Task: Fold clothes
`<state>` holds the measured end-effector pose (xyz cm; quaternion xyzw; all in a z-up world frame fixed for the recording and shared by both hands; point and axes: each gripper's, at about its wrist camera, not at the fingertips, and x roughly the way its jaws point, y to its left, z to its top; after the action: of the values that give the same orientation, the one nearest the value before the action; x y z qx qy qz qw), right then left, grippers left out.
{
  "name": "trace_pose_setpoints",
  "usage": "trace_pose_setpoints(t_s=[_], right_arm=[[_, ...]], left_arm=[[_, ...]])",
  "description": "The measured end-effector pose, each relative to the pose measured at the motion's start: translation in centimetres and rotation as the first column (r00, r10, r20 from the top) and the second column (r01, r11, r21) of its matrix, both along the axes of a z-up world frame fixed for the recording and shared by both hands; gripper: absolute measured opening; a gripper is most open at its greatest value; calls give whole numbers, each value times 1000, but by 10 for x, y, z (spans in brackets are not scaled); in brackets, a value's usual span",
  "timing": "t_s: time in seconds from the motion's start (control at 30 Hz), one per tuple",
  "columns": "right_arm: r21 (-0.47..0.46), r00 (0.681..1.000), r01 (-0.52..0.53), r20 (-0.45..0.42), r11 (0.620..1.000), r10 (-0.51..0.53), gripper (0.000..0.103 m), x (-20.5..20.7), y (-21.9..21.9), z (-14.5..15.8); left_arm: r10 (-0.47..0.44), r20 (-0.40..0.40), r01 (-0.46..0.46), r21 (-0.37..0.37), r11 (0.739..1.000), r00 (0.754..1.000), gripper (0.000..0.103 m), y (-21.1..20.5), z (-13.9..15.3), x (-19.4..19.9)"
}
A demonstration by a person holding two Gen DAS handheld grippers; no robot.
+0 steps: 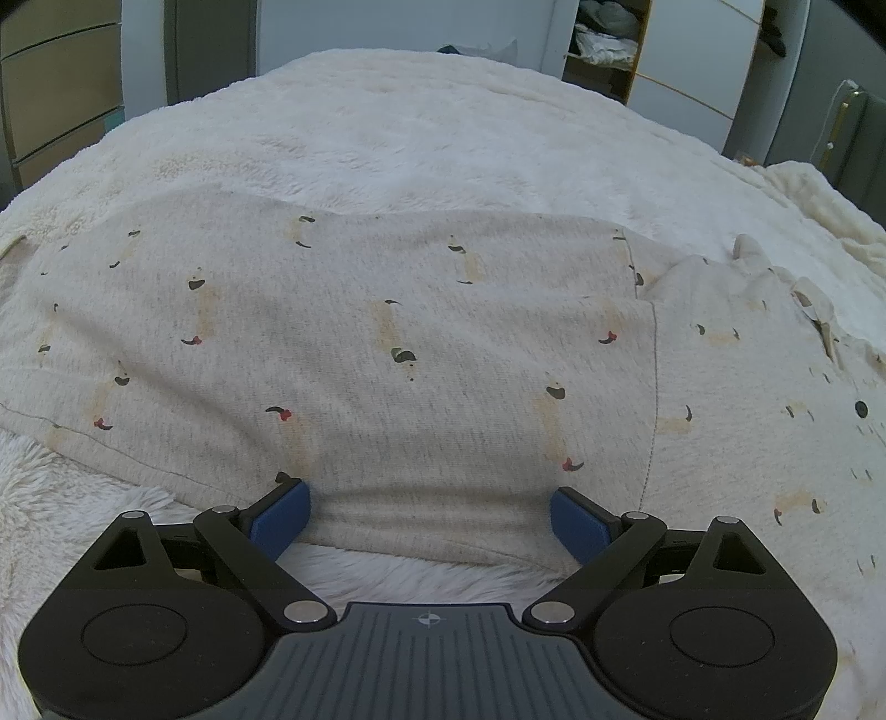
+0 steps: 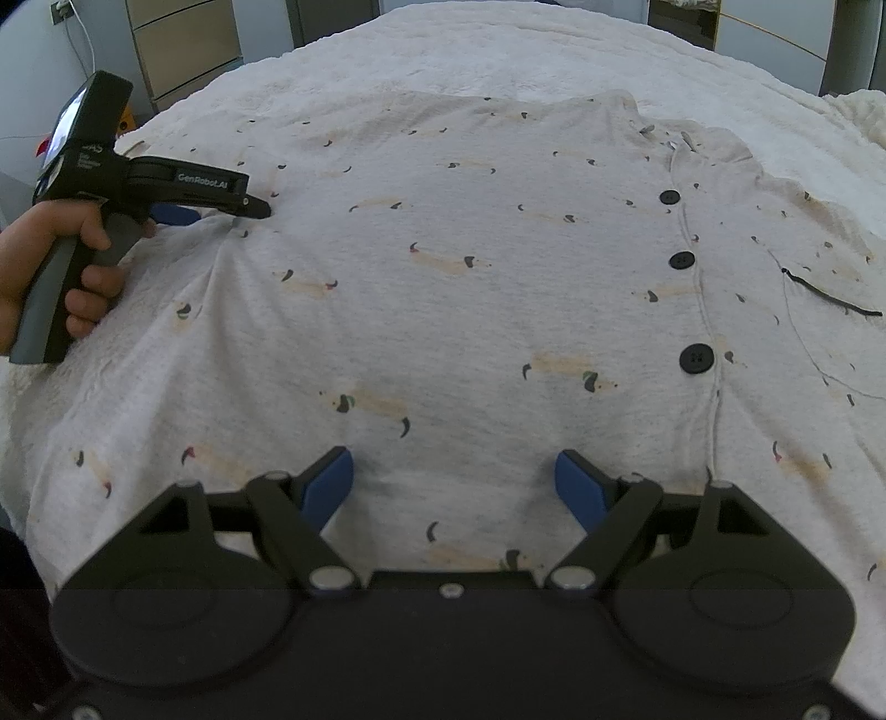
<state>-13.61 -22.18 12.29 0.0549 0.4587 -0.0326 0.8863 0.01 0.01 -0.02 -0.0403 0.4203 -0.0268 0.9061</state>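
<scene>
Right wrist view: a pale grey pyjama shirt lies spread flat across a bed covered by a cream fleece blanket, filling most of the frame. Its fabric carries a scattered print of small tan dachshunds with dark ears and tails, some touched with red or green. A button placket runs down the right of the frame with three black buttons showing, and a chest pocket edged in black piping sits at the far right. The collar bunches at the upper right. Soft creases radiate from the left side of the frame, where the left tool, gripped by a hand, rests its tips at the shirt's edge. At the bottom centre the right tool hangs over the cloth with its blue pads spread wide and nothing caught between them.

From the left wrist view, the left tool likewise stands wide open at the bottom of the frame, straddling the shirt's hem where it meets the blanket, the cloth not pinched. A dresser stands at the upper left.
</scene>
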Motion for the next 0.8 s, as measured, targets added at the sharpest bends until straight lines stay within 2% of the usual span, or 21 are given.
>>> trace_pose_setpoints(t_s=[0.8], right_arm=[[-5,1000,2,-2,1000,-2,80,0,4,-1]], left_arm=[[-1,-5,1,4,1000,1000,96,-3,-2,3]])
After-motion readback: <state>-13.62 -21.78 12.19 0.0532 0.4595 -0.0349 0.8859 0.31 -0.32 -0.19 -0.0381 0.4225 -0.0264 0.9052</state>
